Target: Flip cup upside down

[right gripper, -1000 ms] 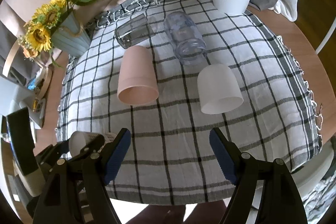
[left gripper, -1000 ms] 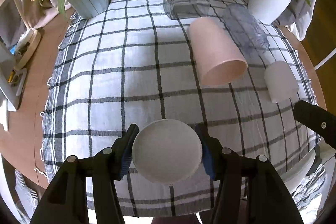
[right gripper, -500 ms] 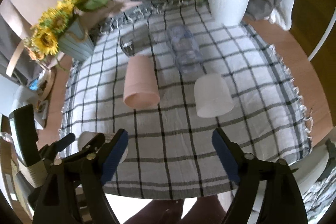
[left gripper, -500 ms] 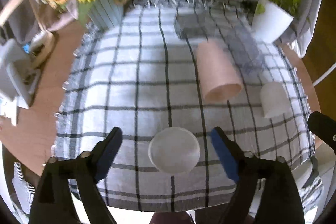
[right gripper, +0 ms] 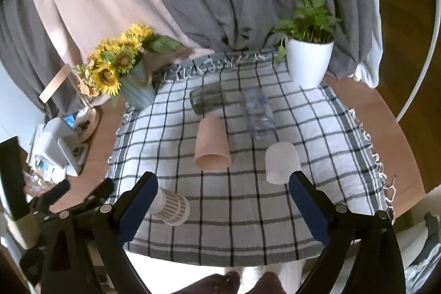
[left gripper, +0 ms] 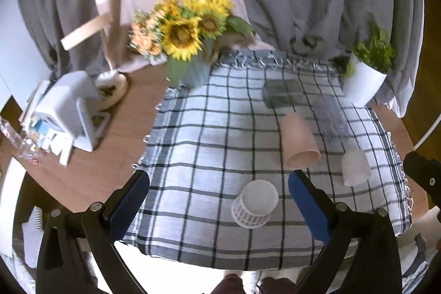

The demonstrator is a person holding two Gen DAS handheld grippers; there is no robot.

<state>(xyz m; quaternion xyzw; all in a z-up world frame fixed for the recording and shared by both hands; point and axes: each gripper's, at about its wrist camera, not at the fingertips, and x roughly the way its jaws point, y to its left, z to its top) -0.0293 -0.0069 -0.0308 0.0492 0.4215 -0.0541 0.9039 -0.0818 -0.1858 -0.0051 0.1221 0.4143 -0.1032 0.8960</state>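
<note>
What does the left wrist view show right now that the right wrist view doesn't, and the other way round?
Only the left wrist view shows the left gripper head on, fingers wide apart, the upside-down white cup standing free between them. Only the right wrist view shows the right gripper, open and empty, with the same cup off to its left. Both show the checked cloth, the pink cup lying on its side, the frosted cup, the clear bottle, the sunflowers and the potted plant.

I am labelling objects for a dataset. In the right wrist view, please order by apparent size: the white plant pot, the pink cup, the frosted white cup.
1. white plant pot, though farthest from the camera
2. pink cup
3. frosted white cup, clearly smallest
</note>
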